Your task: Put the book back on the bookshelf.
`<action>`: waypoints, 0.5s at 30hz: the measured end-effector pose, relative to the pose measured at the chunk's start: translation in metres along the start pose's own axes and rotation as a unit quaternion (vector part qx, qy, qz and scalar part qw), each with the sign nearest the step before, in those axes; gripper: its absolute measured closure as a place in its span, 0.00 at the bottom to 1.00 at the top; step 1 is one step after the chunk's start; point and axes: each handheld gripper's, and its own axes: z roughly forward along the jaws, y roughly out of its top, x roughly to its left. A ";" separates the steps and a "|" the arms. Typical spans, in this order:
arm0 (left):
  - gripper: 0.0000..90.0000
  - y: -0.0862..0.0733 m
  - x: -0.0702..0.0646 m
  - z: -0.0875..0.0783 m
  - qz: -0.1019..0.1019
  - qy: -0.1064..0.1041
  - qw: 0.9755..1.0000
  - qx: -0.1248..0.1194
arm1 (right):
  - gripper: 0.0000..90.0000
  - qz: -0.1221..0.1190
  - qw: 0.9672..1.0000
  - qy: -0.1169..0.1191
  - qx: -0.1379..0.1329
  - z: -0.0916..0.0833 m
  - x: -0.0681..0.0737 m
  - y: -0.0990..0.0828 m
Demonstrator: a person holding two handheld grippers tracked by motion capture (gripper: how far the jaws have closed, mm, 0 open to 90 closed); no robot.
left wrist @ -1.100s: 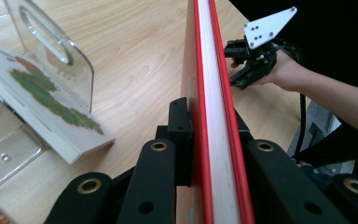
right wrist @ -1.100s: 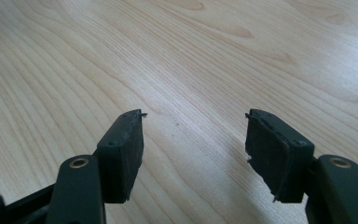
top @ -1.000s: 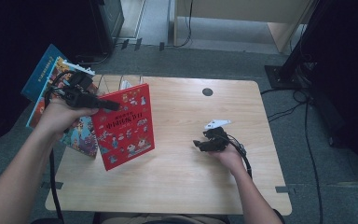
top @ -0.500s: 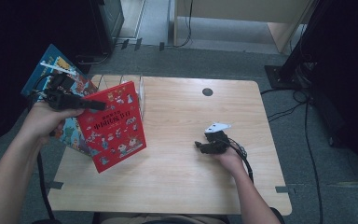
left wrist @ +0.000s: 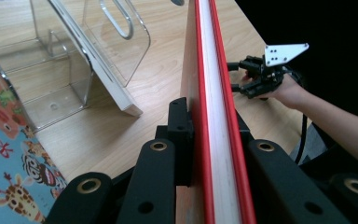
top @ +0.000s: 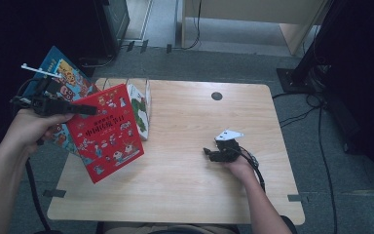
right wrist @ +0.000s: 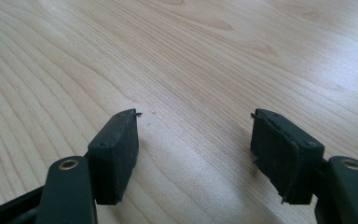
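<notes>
A red picture book point(top: 109, 134) is clamped by its top edge in my left gripper point(top: 85, 109), which is shut on it and holds it tilted over the table's left side. In the left gripper view the book's red covers and white page edge point(left wrist: 216, 93) run straight up between the two black pads point(left wrist: 179, 126). My right gripper point(top: 209, 153) rests low on the wooden table point(top: 185, 195) at the right. Its jaws have just been opening, and they stand open point(right wrist: 193, 126) with bare wood between them.
A clear acrylic book rack point(top: 143, 92) stands at the table's back left, with a thin white book point(left wrist: 98, 60) leaning in it. A blue illustrated book point(top: 58, 68) lies under my left hand at the table's left edge. The right hand and its gripper point(left wrist: 242, 77) appear beyond the red book.
My left hand has carried the red book leftwards, away from the table's middle. The right hand has stayed in place, and its jaws look a little wider.
</notes>
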 end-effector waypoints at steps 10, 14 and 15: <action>0.88 -0.009 0.010 -0.020 -0.026 0.018 0.999 -0.012 | 0.35 0.001 1.000 -0.001 0.000 0.000 0.000 0.000; 0.88 -0.011 0.015 -0.025 -0.033 0.023 0.999 -0.017 | 0.35 0.000 1.000 -0.001 0.002 0.000 0.000 0.000; 0.88 -0.012 0.016 -0.027 -0.034 0.025 0.999 -0.019 | 0.35 0.000 1.000 -0.001 0.002 0.000 0.000 0.000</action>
